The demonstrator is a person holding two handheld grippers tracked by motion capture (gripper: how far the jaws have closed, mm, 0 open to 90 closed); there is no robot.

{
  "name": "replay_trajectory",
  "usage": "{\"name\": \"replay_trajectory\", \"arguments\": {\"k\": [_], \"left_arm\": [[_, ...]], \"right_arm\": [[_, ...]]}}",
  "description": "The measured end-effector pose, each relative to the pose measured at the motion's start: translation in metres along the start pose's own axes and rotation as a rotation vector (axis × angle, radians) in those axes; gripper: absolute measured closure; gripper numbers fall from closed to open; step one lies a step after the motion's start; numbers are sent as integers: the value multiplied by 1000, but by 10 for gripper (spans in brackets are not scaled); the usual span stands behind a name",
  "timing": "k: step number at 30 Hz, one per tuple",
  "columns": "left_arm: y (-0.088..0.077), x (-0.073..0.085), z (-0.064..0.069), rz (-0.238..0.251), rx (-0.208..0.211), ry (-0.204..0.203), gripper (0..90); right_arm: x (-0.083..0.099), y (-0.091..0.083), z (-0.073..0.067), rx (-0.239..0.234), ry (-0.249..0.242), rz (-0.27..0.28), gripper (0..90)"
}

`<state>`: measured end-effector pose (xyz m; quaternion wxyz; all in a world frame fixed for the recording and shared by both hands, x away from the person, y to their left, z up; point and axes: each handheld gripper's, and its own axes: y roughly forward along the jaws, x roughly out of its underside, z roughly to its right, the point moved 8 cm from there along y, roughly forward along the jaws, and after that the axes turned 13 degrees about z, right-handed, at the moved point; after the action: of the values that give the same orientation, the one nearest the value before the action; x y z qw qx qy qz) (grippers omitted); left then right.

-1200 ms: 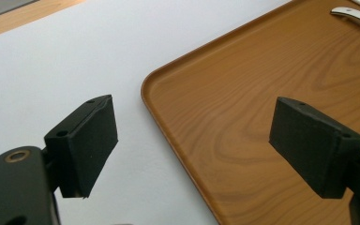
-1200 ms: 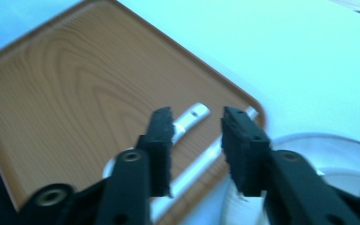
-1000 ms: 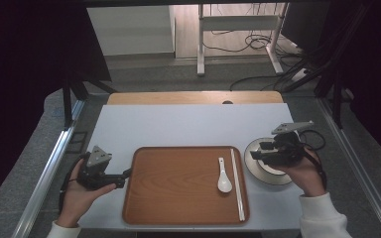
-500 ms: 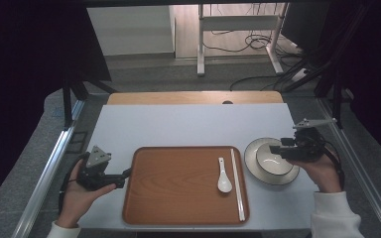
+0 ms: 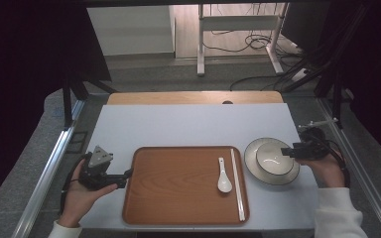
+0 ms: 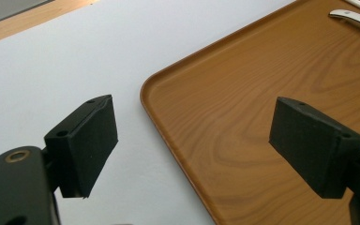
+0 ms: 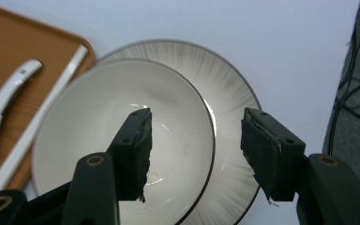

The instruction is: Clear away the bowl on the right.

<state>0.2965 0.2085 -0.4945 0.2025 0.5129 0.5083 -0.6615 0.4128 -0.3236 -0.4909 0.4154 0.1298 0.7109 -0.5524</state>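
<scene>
The right gripper (image 7: 194, 154) hangs with jaws apart astride the rim of the bowl (image 5: 271, 157) on its plate (image 5: 254, 171), while the left gripper (image 6: 192, 150), jaws wide, straddles the tray's (image 5: 178, 198) left edge.

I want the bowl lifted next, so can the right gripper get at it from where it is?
Probably yes: the right gripper is open, its jaws straddling the rim of the bowl on the plate, nothing between them.

High view looks down on the table (image 5: 188, 126); both gripper views sit close, sharing the tray (image 5: 178, 198).
</scene>
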Motion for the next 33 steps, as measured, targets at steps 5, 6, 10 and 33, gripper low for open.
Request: {"name": "replay_trajectory", "arguments": {"k": [5,6,10,33], "left_arm": [[0,1,0,-3,-1,1,150],[0,1,0,-4,0,3,149],[0,1,0,-5,0,3,149],[-1,-1,0,3,-6,5,150]], "right_arm": [[10,13,3,9,3,-60,522],[12,15,4,9,4,-69,548],[20,24,7,1,21,-106,677],[25,31,8,-8,58,-122,832]]}}
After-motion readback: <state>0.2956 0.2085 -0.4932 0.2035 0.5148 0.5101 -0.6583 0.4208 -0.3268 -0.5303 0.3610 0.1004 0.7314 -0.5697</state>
